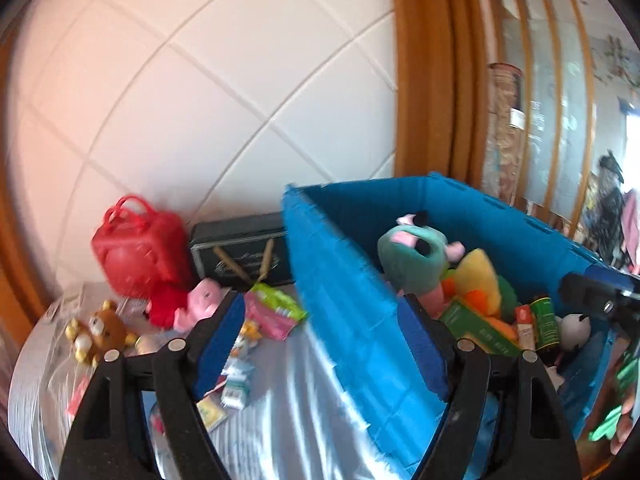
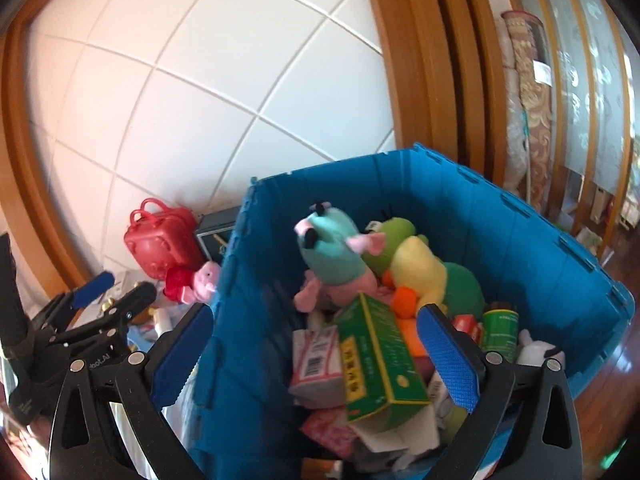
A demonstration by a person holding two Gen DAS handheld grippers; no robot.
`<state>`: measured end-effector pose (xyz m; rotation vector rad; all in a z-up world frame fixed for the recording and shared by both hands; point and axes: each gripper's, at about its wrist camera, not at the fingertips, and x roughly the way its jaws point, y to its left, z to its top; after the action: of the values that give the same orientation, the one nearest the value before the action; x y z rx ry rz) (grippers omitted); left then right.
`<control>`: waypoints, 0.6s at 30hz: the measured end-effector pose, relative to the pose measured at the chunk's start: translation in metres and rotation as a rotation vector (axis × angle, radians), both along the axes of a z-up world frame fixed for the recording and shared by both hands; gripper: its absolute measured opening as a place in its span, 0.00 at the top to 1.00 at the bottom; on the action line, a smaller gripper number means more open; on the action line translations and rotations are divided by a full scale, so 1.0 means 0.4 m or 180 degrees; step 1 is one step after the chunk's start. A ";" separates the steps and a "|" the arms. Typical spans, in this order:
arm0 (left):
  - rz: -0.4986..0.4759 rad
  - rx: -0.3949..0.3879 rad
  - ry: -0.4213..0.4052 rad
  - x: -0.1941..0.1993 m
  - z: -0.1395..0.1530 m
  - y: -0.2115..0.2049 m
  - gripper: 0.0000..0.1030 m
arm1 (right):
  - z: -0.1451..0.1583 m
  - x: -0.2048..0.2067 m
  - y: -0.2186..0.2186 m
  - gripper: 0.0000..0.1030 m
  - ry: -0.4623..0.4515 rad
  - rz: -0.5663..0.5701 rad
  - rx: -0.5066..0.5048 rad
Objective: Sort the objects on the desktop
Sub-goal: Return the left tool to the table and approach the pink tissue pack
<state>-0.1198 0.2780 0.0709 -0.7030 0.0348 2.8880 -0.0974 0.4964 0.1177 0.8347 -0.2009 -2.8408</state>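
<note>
A blue plastic crate (image 1: 340,288) (image 2: 520,248) stands on the table and holds plush toys, a green box (image 2: 380,356), a pink-white box (image 2: 316,360) and a green can (image 2: 500,330). A teal-and-pink plush (image 2: 336,256) (image 1: 412,248) lies on top. My left gripper (image 1: 320,344) is open and empty, astride the crate's left wall. My right gripper (image 2: 316,356) is open and empty over the crate, the green box between its fingers. The left gripper also shows in the right wrist view (image 2: 104,296).
Left of the crate on the silver cloth (image 1: 288,408) lie a red toy case (image 1: 140,244), a dark box (image 1: 240,252), a pink pig plush (image 1: 200,304), a brown bear plush (image 1: 100,330), a pink-green packet (image 1: 276,308) and small cards. A tiled wall stands behind.
</note>
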 end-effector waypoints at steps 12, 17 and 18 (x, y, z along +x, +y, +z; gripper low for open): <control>0.0861 0.0037 -0.0566 0.033 -0.196 -0.477 0.24 | -0.013 -0.009 -0.317 0.00 0.0042 0.0497 -0.0031; 0.1138 0.0089 -0.0885 0.036 -0.295 -0.698 0.24 | -0.086 -0.037 -0.443 0.00 -0.0100 0.0566 0.0073; 0.1180 0.0105 -0.0955 0.040 -0.316 -0.734 0.24 | -0.108 -0.044 -0.465 0.00 -0.0150 0.0576 0.0094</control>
<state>-0.1040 -0.0158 -0.0555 -1.2463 -0.2009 3.0730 -0.1148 0.3105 0.0744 0.8789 -0.0849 -2.6638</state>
